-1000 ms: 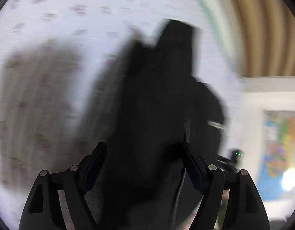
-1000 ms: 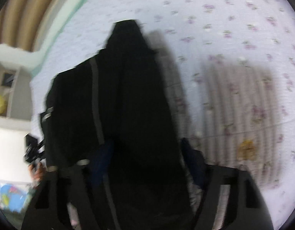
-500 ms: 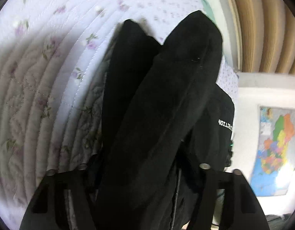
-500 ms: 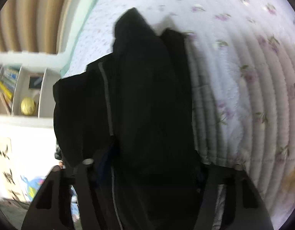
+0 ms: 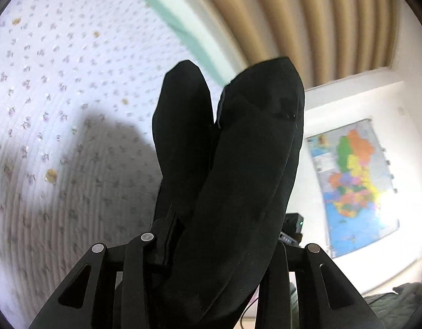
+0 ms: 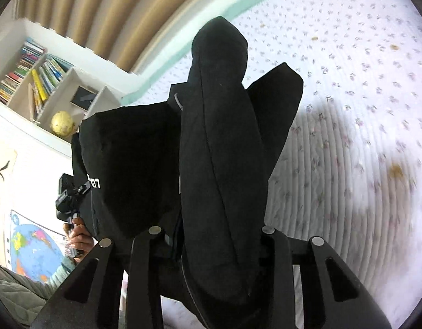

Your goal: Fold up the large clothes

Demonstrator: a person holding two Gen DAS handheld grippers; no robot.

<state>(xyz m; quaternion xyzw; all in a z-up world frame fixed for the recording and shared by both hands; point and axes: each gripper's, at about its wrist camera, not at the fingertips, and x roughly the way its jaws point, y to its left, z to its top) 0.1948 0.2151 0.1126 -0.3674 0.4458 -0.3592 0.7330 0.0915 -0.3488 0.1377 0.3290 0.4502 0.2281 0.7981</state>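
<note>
A large black garment (image 5: 238, 150) hangs bunched between the fingers of my left gripper (image 5: 222, 241), raised off the flowered quilt (image 5: 60, 82). The jaws are closing, with the cloth pinched between them. In the right wrist view the same black garment (image 6: 219, 137) drapes forward through my right gripper (image 6: 216, 244), whose jaws are also closing on the cloth. A white-lettered part of the garment hangs to the left. A hand (image 6: 76, 235) holding the other gripper shows beyond it. The fingertips of both grippers are hidden by fabric.
The quilted bed (image 6: 348, 109) spreads below with the garment's shadow on it. A ribbed tan curtain (image 5: 293, 13) runs behind the bed. A wall map (image 5: 353, 186) hangs at the right. A bookshelf (image 6: 41, 76) with a globe (image 6: 62, 123) stands at the left.
Both grippers have risen and tilted up, lifting the black garment clear of the quilt. Their fingers have drawn closer together around the cloth. More of the room's walls is now in view.
</note>
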